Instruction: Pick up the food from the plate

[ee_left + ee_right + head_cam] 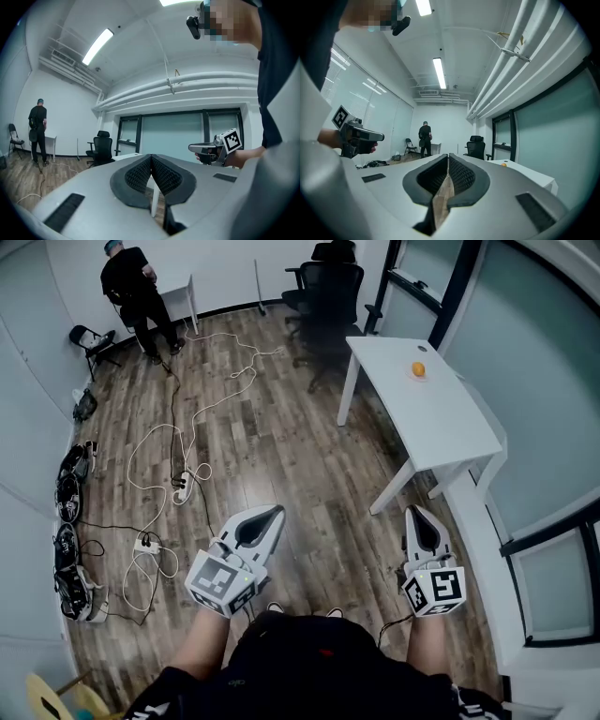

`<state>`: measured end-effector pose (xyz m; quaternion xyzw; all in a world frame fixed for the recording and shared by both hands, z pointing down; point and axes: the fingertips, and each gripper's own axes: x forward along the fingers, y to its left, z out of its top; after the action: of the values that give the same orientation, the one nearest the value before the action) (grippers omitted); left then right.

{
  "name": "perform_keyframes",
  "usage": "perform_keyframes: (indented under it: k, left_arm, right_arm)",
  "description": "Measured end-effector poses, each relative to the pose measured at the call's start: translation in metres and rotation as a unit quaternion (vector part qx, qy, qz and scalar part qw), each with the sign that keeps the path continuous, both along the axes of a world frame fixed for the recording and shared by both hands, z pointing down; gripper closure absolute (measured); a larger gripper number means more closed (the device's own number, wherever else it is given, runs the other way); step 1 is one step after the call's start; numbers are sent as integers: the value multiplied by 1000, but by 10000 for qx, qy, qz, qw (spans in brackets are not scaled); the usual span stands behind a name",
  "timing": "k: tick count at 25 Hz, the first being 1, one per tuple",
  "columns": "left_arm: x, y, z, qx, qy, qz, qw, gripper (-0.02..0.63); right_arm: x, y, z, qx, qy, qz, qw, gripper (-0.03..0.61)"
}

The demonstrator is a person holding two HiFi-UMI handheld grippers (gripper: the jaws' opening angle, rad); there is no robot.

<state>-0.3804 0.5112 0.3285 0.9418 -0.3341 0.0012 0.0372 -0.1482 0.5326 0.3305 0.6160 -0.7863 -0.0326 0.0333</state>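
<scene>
The left gripper [277,512] and the right gripper [413,513] both have their jaws pressed together with nothing between them. They are held over the wooden floor [281,437], well short of the white table [450,427]. The food [418,369], a small orange thing, sits toward the table's far end. A black office chair [326,296] stands beyond the table.

Orange food [418,369], plain white tabletop [450,432], streaky brown wood floor [281,456], black chair [328,287], person [131,287] all in black.
</scene>
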Motion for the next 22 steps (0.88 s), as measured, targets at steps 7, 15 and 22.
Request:
perform_keyframes:
  k: [7, 15, 22]
  left_arm:
    - [-47, -2, 21, 1, -35, 329, 9995, 594]
    - [-71, -19, 40, -81, -13, 482, 9988, 594]
    - [-53, -74, 44, -108, -100, 451, 9989, 594]
  right_arm:
    - [-56, -1, 15, -8, 115, 134, 9998, 549]
    - [-79, -13, 33, -278, 267, 226, 9990, 549]
    - [-62, -76, 37, -249, 211, 163, 9993, 549]
